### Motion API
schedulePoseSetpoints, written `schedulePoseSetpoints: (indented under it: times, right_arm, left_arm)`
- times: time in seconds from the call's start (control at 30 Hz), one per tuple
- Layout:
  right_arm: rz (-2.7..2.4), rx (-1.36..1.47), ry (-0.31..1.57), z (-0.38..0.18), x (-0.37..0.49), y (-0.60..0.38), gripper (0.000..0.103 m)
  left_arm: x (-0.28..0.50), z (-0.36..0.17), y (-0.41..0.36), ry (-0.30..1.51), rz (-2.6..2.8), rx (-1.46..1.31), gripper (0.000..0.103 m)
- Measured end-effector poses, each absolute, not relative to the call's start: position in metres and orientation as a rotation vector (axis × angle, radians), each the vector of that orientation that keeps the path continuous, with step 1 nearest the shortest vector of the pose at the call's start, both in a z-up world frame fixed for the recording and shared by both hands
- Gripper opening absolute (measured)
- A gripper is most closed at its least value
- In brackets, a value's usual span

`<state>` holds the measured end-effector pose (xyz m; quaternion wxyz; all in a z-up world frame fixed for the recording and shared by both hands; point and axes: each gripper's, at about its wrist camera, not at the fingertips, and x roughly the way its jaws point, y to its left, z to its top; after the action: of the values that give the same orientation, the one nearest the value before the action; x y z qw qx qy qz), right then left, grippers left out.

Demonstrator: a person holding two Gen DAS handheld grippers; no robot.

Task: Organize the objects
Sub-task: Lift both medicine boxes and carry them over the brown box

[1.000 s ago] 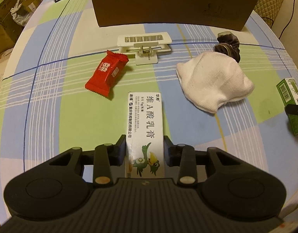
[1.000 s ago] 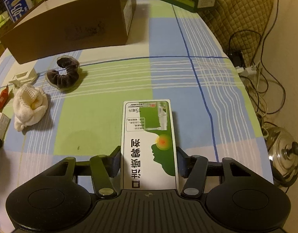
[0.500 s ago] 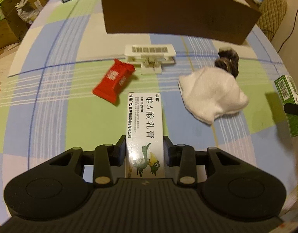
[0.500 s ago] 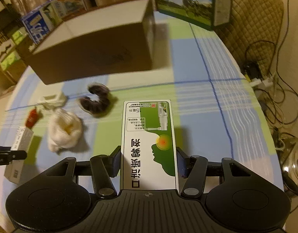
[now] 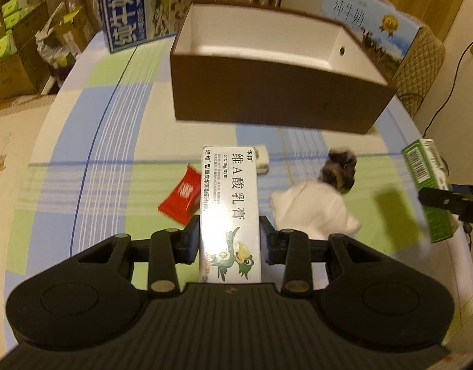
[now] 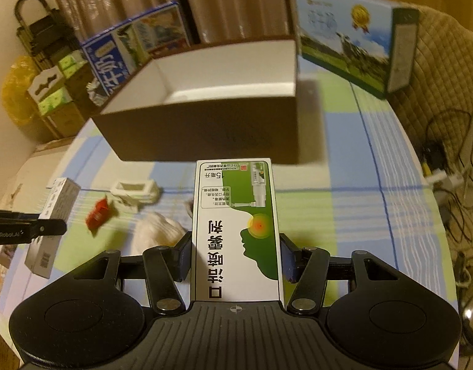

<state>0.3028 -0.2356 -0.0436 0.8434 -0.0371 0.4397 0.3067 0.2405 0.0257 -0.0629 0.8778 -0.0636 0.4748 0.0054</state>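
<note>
Left wrist view: my left gripper (image 5: 229, 240) is clamped on the white ointment carton (image 5: 229, 203), pads on its long sides, carton sticking out forward, clear of the table. Right wrist view: my right gripper (image 6: 234, 254) is clamped the same way on the green-and-white throat spray carton (image 6: 236, 225), also in the air.

Target is presumably the open brown cardboard box (image 5: 276, 98) at the far edge of the table (image 5: 82, 185); its white inside looks empty from both views. Left on the checked tablecloth, mid-table: red snack packet (image 5: 182, 197), white cloth (image 5: 313, 212), dark scrunchie (image 5: 341, 169), and a white plastic clip (image 6: 134, 191) mostly hidden behind my carton in the left view.

Risks from here:
- Both grippers head for the same box. The right one already shows at the right edge of the left view, so they could clash over the opening.
- Cartons are light and only pinched near one end. A knock on the box's near wall could twist one out of the pads.
- Coming in too low puts the carton's front end into the brown wall and shoves the box toward the table's far edge.
- Frames are blurred, so clearance over the rim is hard to judge.
</note>
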Motion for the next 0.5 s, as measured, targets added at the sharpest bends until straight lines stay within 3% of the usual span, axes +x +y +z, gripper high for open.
schedulePoseSetpoints:
  times: [0.5]
  right_arm:
    - [0.733, -0.104, 0.814, -0.007, 0.359, -0.184, 0.052]
  left_arm:
    - [0.318, -0.011, 0.018, 0.841, -0.048, -0.081, 0.033]
